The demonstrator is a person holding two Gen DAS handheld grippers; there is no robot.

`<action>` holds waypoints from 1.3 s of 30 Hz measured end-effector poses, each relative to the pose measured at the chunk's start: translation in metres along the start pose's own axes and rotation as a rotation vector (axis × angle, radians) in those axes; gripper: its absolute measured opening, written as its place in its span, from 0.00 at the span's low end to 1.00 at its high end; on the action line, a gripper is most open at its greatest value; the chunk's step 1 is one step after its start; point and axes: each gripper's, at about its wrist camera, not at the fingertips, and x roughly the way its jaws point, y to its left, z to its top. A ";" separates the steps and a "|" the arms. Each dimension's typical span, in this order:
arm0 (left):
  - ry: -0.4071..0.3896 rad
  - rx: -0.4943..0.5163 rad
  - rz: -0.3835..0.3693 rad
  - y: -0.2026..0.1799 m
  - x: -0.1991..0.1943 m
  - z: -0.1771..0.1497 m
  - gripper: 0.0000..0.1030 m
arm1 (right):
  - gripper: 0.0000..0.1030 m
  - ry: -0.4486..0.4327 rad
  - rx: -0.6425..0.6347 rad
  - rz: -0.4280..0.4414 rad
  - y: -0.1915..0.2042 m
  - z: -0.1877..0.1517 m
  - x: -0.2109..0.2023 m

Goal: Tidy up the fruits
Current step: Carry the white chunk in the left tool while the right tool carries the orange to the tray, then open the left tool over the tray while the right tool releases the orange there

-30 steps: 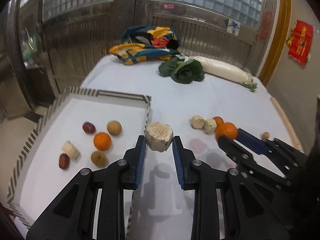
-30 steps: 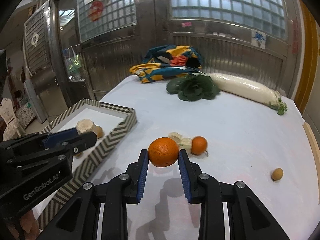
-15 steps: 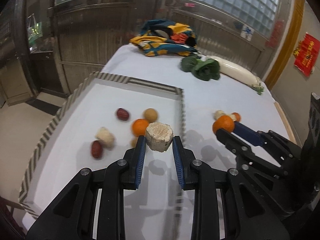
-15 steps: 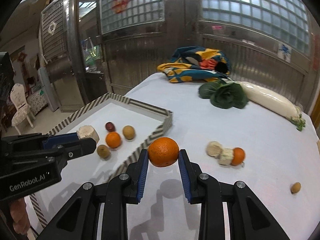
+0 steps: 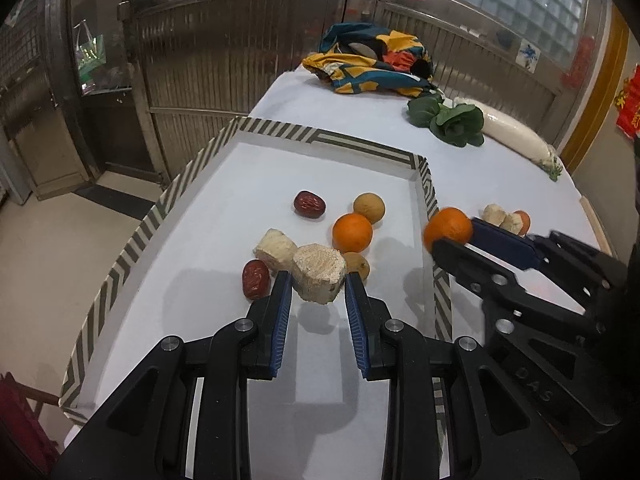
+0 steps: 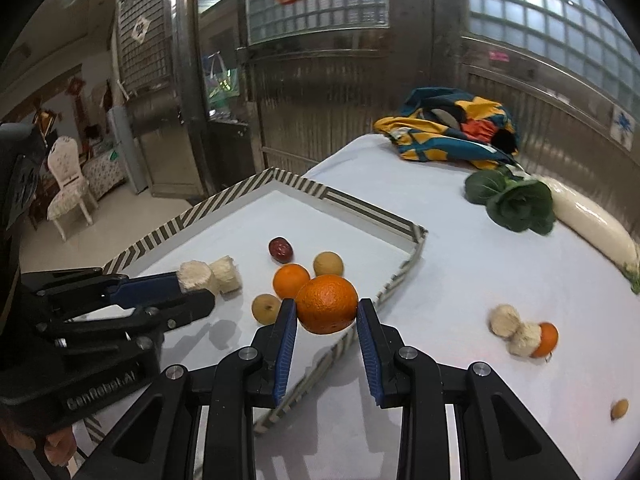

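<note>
Grip first: my left claw (image 5: 316,280) is closed on a pale, rough cut chunk (image 5: 318,278), maybe sugarcane, and holds it above the tray floor near the tray's front part. My right claw (image 6: 326,312) is closed on a big orange (image 6: 327,309), which hangs just above the tray's right wall, near its front right corner.

Risks, as I judge them: the orange is round and held only at its two sides, so it can slip, or roll away after I release it and hit the fruits below. If I lower the right claw too early, it can knock the striped wall (image 6: 394,280). Both claws are close, so they may collide.

Inside the tray (image 5: 168,200) lie two red dates (image 5: 309,205) (image 5: 255,279), a smaller orange (image 5: 352,233), two brownish round fruits (image 5: 369,208) (image 5: 357,263) and another pale chunk (image 5: 274,249). On the tabletop (image 6: 460,264), to the right of the tray, two pale chunks (image 6: 505,320) (image 6: 525,339), a small orange (image 6: 547,338) and a small brown fruit (image 6: 619,408) are not yet sorted.
</note>
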 end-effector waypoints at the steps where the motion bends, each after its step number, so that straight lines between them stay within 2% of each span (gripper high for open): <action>1: 0.004 0.006 0.003 0.000 0.002 0.000 0.26 | 0.29 0.008 -0.007 -0.001 0.001 0.002 0.004; 19: 0.078 -0.002 0.054 0.005 0.025 0.002 0.26 | 0.29 0.133 -0.092 0.028 0.009 0.008 0.053; 32: 0.138 -0.033 0.065 0.011 0.036 0.003 0.26 | 0.29 0.134 -0.105 0.046 0.010 0.007 0.057; 36: 0.139 -0.045 0.069 0.012 0.036 0.003 0.33 | 0.30 0.132 -0.077 0.071 0.007 0.008 0.052; 38: 0.125 -0.047 0.079 0.011 0.033 0.003 0.41 | 0.30 0.127 -0.056 0.086 0.004 0.007 0.048; 39: 0.115 -0.048 0.087 0.011 0.031 0.003 0.47 | 0.31 0.124 -0.051 0.089 0.003 0.007 0.046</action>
